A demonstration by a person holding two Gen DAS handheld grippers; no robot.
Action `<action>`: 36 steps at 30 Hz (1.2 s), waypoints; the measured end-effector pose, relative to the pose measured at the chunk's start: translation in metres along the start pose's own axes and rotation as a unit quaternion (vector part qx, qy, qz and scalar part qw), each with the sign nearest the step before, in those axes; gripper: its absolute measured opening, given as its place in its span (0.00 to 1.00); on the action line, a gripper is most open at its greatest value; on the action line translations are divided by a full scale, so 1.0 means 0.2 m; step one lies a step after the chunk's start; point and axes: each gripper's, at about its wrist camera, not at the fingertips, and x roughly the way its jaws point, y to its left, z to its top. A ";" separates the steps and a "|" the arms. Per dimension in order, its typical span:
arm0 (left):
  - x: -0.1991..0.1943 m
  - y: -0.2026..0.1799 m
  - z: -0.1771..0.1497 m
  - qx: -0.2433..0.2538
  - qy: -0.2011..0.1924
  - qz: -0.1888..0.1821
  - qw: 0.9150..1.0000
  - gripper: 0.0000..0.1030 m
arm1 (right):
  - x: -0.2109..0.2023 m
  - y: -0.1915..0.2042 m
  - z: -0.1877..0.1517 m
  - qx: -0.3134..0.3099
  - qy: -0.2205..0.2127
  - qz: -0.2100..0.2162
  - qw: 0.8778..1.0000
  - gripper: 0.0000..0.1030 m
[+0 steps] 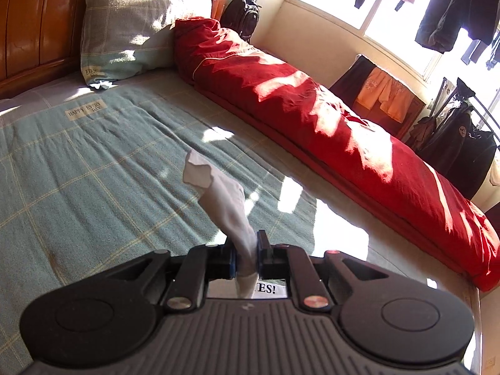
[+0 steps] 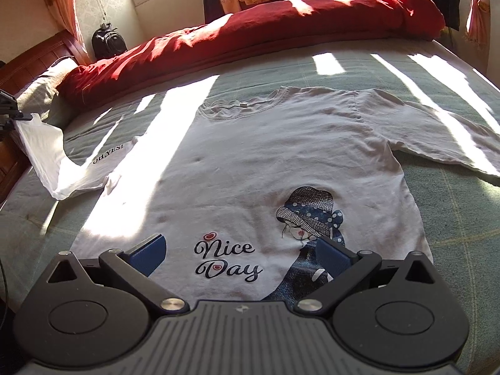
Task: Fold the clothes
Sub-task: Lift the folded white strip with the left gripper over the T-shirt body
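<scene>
Left gripper clamps the T-shirt sleeve; right gripper gapes over shirt's hem; carry sleeve flat across chest, no twist.

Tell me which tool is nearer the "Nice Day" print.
Right. The right tool hangs open just over the "Nice Day" print; the left tool grips the sleeve off to the side.

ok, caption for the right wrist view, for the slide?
Open right tool hovers over the hem of a white "Nice Day" T-shirt spread on the bed; left tool lifts one sleeve.
</scene>
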 end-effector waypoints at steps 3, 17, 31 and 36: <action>0.01 -0.12 -0.01 0.002 0.008 -0.008 1.000 0.10 | -0.02 -0.04 -0.01 0.007 -0.006 0.007 1.000 1.00; 0.06 -0.66 -0.13 0.045 0.024 -0.037 0.998 0.10 | -0.04 -0.24 -0.04 0.055 -0.016 0.029 0.998 1.00; 0.16 -1.10 -0.32 0.093 0.053 -0.067 0.992 0.10 | -0.01 -0.39 -0.06 0.101 -0.015 0.041 0.994 1.00; 0.21 -1.21 -0.39 0.105 0.065 -0.073 0.990 0.10 | -0.01 -0.43 -0.06 0.110 -0.018 0.040 0.993 1.00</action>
